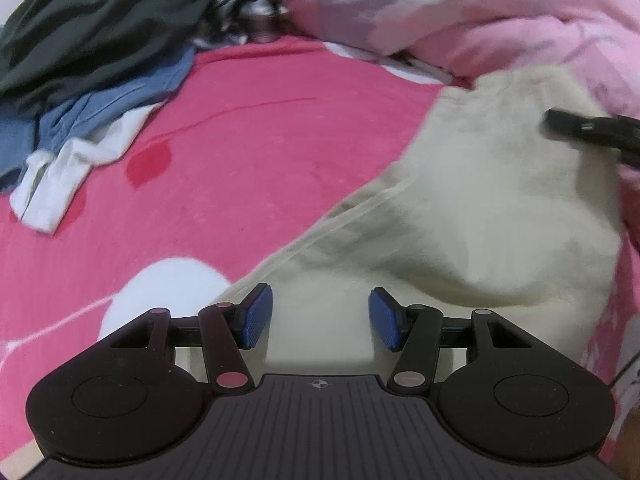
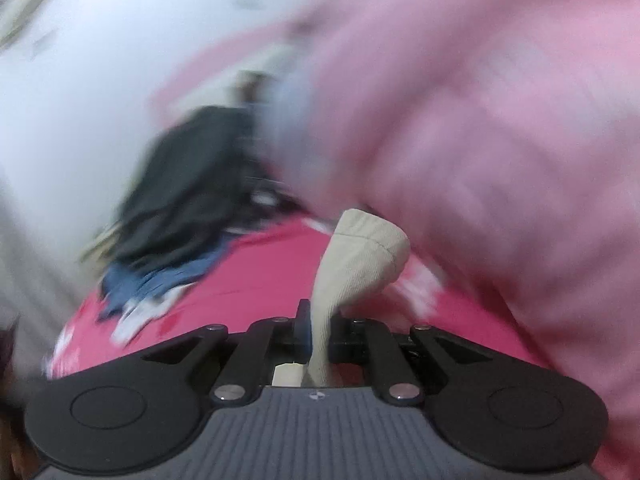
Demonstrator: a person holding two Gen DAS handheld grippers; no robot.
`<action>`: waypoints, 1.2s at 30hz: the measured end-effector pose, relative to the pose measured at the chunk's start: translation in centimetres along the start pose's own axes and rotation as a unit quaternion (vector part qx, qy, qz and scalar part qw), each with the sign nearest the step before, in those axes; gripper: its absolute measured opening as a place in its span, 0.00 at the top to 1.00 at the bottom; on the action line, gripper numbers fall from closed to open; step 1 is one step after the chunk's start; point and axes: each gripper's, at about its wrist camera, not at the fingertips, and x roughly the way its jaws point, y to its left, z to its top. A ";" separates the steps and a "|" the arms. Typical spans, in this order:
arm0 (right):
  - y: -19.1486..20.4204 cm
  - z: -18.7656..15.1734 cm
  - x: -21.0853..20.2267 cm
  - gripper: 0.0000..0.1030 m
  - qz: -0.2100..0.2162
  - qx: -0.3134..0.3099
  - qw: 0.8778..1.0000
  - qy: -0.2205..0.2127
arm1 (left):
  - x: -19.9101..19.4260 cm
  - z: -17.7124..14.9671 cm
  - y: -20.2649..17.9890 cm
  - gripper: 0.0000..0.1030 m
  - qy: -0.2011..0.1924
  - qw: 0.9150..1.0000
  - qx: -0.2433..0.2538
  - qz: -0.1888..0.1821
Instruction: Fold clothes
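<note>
A cream garment lies crumpled on the pink bedsheet, stretching from the lower middle to the right of the left wrist view. My left gripper stands open just above its near edge, blue pads apart with only cloth below them. The right gripper's black tip shows at the garment's far right. In the right wrist view my right gripper is shut on a bunched fold of the cream garment, which sticks up between the fingers. That view is blurred.
A heap of black, blue and white clothes lies at the far left of the bed. A bulky pink quilt is piled along the back right, right behind the cream garment. Bare pink sheet lies between heap and garment.
</note>
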 end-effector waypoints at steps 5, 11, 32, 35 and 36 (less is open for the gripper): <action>8.1 -2.7 -2.7 0.93 0.069 -0.277 0.958 -0.020 | -0.1 -0.1 1.3 0.47 0.001 1.000 -0.027 -0.009; 12.0 -7.3 -4.1 0.93 0.099 -0.432 0.896 -0.017 | -0.1 -0.3 1.2 0.46 -0.005 1.000 -0.019 -0.004; -0.7 -3.6 0.5 0.62 -0.231 -0.258 0.929 0.128 | -0.1 -0.7 1.0 0.46 -0.014 1.000 -0.002 0.002; 0.0 -4.1 -1.5 0.58 -0.246 -0.293 0.917 0.115 | -0.1 -0.8 0.9 0.46 -0.015 1.000 0.002 0.002; 0.4 -4.1 -2.5 0.55 -0.251 -0.304 0.913 0.103 | -0.1 -0.8 0.9 0.46 -0.016 1.000 0.003 0.002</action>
